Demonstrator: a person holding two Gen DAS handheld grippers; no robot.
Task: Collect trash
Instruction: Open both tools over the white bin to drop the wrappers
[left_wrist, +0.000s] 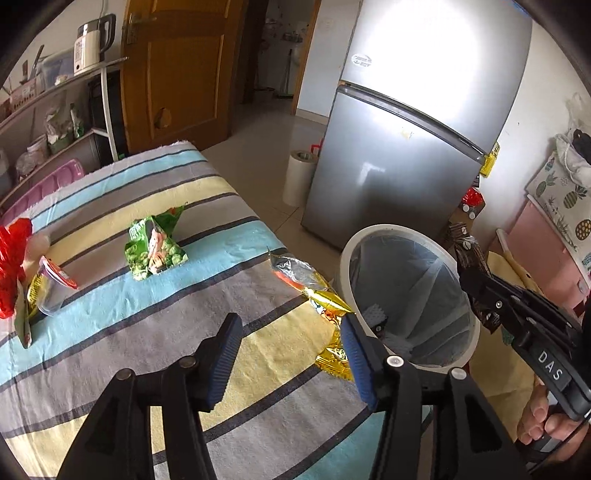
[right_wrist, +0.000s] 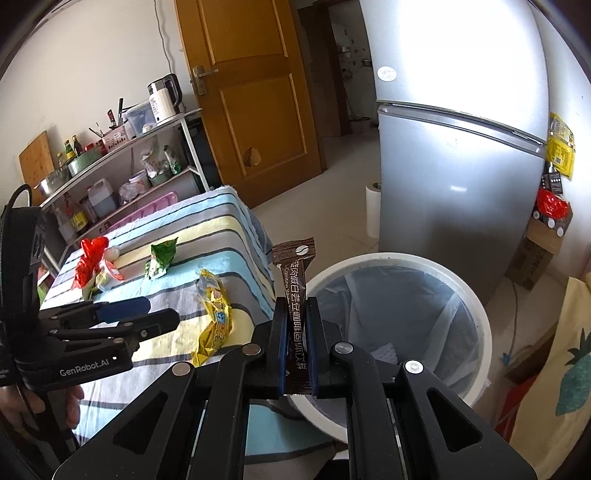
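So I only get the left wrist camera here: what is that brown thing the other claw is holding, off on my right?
Observer: A slim brown sachet with white lettering and a coffee-bean logo. It is pinched upright in the right gripper.
Operator: And how does my own claw look from outside?
Observer: In the right wrist view, the left gripper is open with nothing in it. It is held above the striped table, beside the yellow wrapper.
Operator: Anything in the room that I miss?
Observer: A wooden cutting board leans on the wall at the far end of the shelf.
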